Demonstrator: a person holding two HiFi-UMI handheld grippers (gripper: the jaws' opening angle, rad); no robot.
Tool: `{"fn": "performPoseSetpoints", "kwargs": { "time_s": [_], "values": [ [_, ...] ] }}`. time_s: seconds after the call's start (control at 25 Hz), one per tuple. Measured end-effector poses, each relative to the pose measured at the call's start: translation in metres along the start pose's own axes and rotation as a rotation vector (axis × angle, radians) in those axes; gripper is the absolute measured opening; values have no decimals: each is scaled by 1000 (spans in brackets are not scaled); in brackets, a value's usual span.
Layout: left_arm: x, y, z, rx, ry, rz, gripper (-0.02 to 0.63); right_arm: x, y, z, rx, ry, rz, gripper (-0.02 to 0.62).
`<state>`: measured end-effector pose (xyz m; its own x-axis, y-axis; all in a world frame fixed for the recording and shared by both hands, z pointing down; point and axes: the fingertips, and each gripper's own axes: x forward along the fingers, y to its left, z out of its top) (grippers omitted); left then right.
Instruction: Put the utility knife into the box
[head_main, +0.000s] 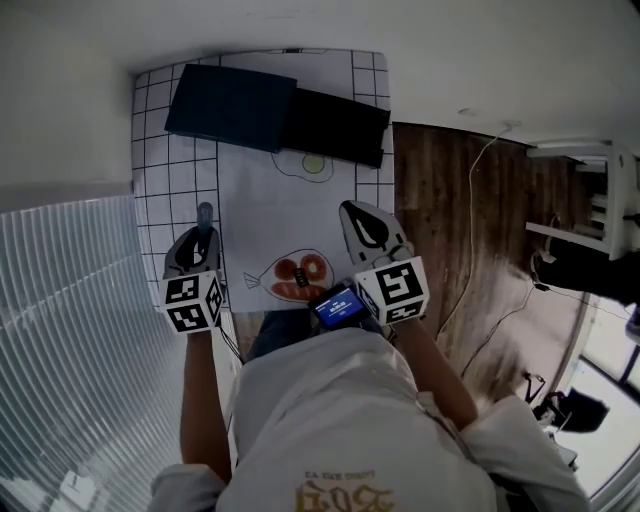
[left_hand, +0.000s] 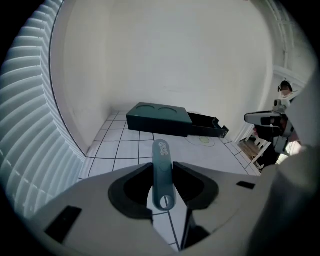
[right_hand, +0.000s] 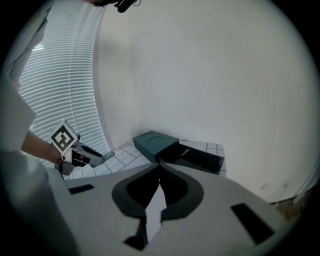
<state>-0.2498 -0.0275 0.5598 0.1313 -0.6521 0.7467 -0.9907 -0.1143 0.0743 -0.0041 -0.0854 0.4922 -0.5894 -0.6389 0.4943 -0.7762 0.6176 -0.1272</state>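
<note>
Grey-blue plastic, the utility knife (left_hand: 161, 150) is grasped between the jaws of your left hand-held gripper (left_hand: 163, 169), well apart from the dark green box (left_hand: 157, 119). The box stands at the far end of the surface (head_main: 160, 180). Your right hand-held gripper (right_hand: 159, 164) is clenched on nothing, also short of the box.

1. the dark teal rectangular box (head_main: 232, 106) lies at the far end of the white grid-patterned table (head_main: 150, 160), with its black open tray (head_main: 335, 125) jutting out to the right.
2. the grey-blue plastic utility knife (left_hand: 162, 172) sits clamped between the jaws of the left gripper (head_main: 203, 238), over the table's near left part and well apart from the box.
3. the right gripper (head_main: 360, 218) is over the table's near right part.
4. the brown wooden floor (head_main: 440, 200) lies to the table's right.
</note>
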Motion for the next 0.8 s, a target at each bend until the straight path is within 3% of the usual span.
{"fn": "performPoseSetpoints", "kwargs": {
  "time_s": [0.28,0.8],
  "values": [
    [0,-9,32,90,-48,0,135,-7,-17,11,11,-34,-42,6],
    [36,-66,106,217,-114,-117,133,-22,-85,22,70,-83,-185,6]
  ]
}}
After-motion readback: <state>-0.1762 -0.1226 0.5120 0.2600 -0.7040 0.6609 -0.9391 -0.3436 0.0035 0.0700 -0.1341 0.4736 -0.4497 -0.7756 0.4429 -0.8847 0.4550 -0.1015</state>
